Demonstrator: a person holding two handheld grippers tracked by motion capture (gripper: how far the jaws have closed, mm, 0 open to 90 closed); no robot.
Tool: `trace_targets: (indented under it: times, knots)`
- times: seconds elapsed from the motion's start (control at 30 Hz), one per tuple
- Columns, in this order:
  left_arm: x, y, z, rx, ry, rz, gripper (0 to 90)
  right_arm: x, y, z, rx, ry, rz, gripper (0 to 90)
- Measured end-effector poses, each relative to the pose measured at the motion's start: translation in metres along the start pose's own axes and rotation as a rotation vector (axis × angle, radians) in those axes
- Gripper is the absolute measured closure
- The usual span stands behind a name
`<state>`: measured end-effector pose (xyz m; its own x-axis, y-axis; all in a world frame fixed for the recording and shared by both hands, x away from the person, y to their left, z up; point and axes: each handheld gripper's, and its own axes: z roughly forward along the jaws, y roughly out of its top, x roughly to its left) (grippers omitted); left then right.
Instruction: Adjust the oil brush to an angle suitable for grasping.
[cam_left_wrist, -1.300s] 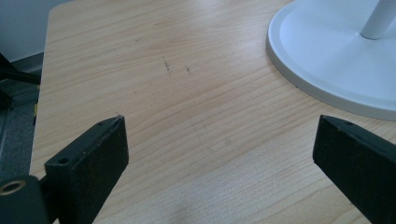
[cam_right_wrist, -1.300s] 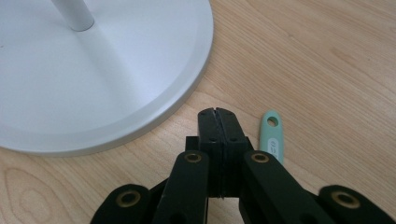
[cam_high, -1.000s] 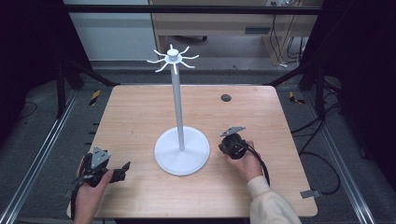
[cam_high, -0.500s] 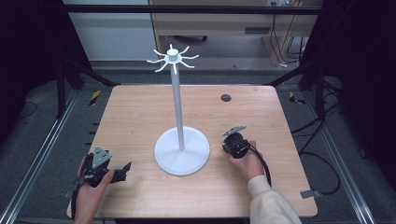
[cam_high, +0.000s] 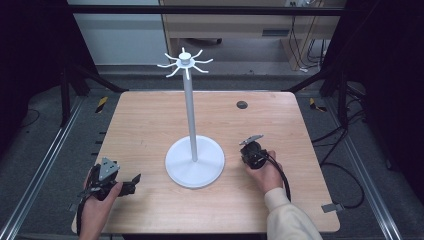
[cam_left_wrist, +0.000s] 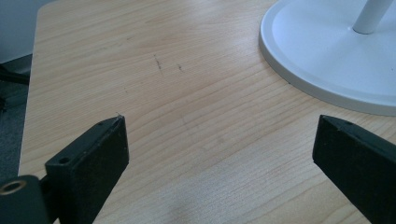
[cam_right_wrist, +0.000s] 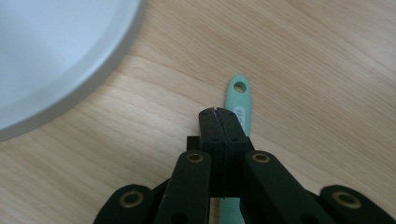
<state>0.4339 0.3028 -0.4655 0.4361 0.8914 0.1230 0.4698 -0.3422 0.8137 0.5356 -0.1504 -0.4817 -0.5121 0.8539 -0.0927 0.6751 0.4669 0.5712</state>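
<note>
A white stand (cam_high: 194, 160) rises from the middle of the wooden table (cam_high: 150, 120), a thin pole on a round flat base, crowned with a ring of short curved hooks (cam_high: 185, 62). Taking that stand as the landmark: the right gripper (cam_right_wrist: 218, 112) sits just to the right of the base, held low over the tabletop in the person's right hand (cam_high: 265, 172). In the right gripper view its two black jaws are pressed flat together, tip to tip. A mint-green handle (cam_right_wrist: 238, 105) with a small hanging hole at its far end lies on the wood directly under those jaws, running away from the camera and a short way clear of the base rim; whether the closed tips pinch it or merely lie over it cannot be told. The left gripper (cam_left_wrist: 219, 154) is held to the left of the base and nearer the table's front edge, in the person's left hand (cam_high: 97, 205). In the left gripper view its jaws stand wide apart with only bare wood between them, and the rim of the base curves across the upper right. A small dark round disc (cam_high: 242, 104) sits in the tabletop beyond the stand, to its right.
</note>
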Motion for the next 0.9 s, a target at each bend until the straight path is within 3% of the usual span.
trace_targets:
  times: [0.1, 0.5, 0.63, 0.9]
  knots:
    - [0.0, 0.0, 0.0, 0.0, 0.001, 0.001, 3.2, -0.007, -0.001, -0.001, 0.0, -0.013, 0.032, 90.0]
    - [0.0, 0.0, 0.0, -0.002, -0.001, 0.0, 3.3, -0.016, -0.004, -0.003, -0.001, -0.04, 0.074, 90.0]
    - [0.0, -0.001, -0.002, 0.001, -0.003, -0.002, 3.2, -0.016, -0.005, -0.011, -0.024, -0.021, 0.089, 90.0]
    - [0.0, 0.0, 0.001, 0.006, -0.008, 0.003, 3.2, -0.017, -0.009, -0.045, -0.078, 0.004, 0.109, 90.0]
